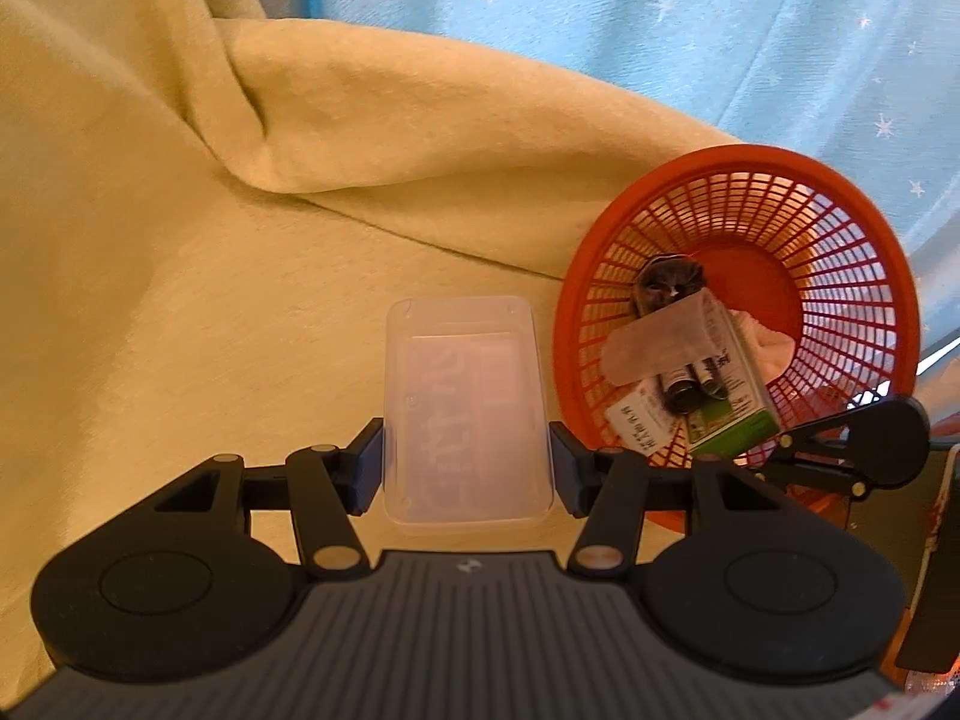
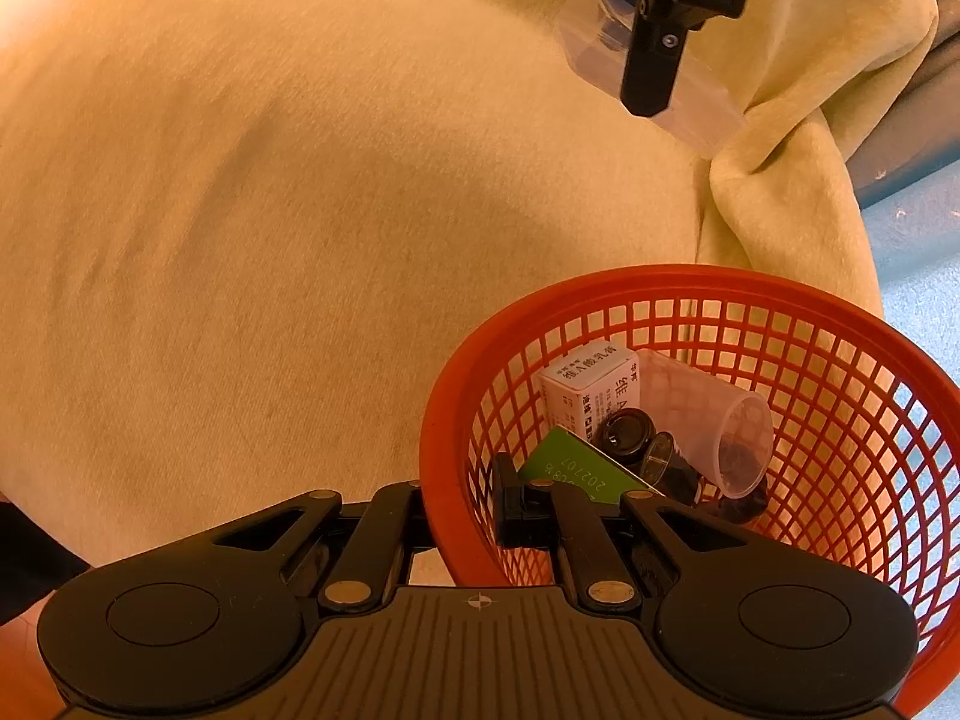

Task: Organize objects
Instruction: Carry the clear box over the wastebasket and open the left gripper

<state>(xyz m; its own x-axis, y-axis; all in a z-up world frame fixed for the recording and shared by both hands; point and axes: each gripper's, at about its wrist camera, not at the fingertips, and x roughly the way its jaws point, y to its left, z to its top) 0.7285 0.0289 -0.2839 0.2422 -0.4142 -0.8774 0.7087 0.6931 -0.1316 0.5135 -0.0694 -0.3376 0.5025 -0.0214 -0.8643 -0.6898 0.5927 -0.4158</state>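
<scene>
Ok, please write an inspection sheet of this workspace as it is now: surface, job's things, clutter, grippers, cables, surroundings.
Surface: yellow blanket, creased and folded.
Job's things: clear plastic box, held above the blanket; orange basket holding white carton, green carton, clear cup and small dark bottles.
Clutter: nothing seen.
Grippers: left gripper, jaws shut on the box's sides; right gripper, jaws astride the basket's near wall.
Cables: nothing seen.
Surroundings: blue star-printed cloth behind.

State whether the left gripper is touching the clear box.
Touching. The left wrist view shows the left gripper with a pad pressed against each side of the clear box, holding it.
</scene>
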